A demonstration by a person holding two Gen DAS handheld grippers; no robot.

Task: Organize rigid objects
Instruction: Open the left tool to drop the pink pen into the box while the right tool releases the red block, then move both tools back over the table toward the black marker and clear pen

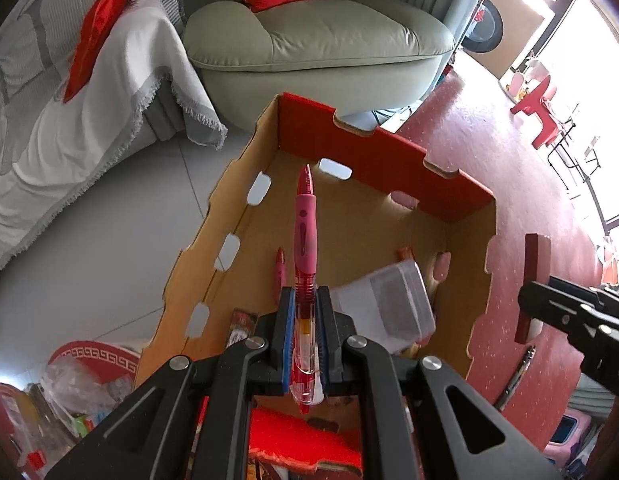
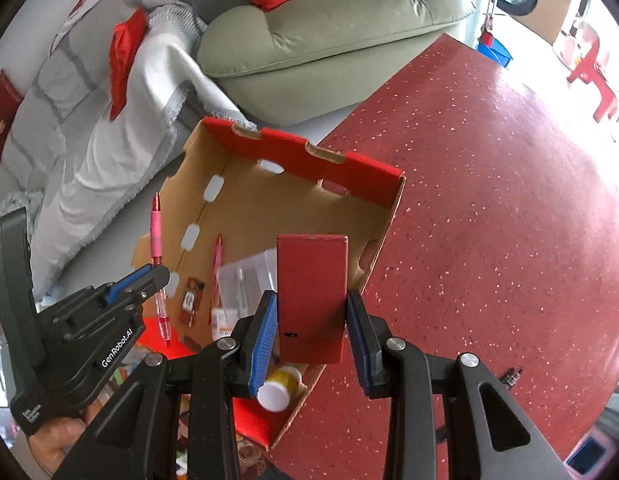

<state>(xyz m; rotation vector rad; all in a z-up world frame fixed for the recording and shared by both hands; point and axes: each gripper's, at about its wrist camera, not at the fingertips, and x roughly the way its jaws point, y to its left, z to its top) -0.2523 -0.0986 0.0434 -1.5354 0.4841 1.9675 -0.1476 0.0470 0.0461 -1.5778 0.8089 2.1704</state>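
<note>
A cardboard box with a red outer face and cut-out slots sits at the edge of a speckled red desk, with a pale green sofa and a grey throw behind it. Inside the box lie a clear plastic container, a second pink pen, a small brown packet and a yellow bottle with a white cap (the bottle partly hidden by the right jaws). The left gripper has its jaws closed tight on a pink pen, held above the box's left side, long axis running away from the camera with the tip pointing toward the far wall of the box; the pen's rear end is lost among the jaws. The right gripper clamps a red rectangular block between blue pads, jaws partly apart, the block upright over the box's right wall with its long axis along the fingers. A small dark object on the desk to the right is too small to identify. A hand grips the left tool's handle.
</note>
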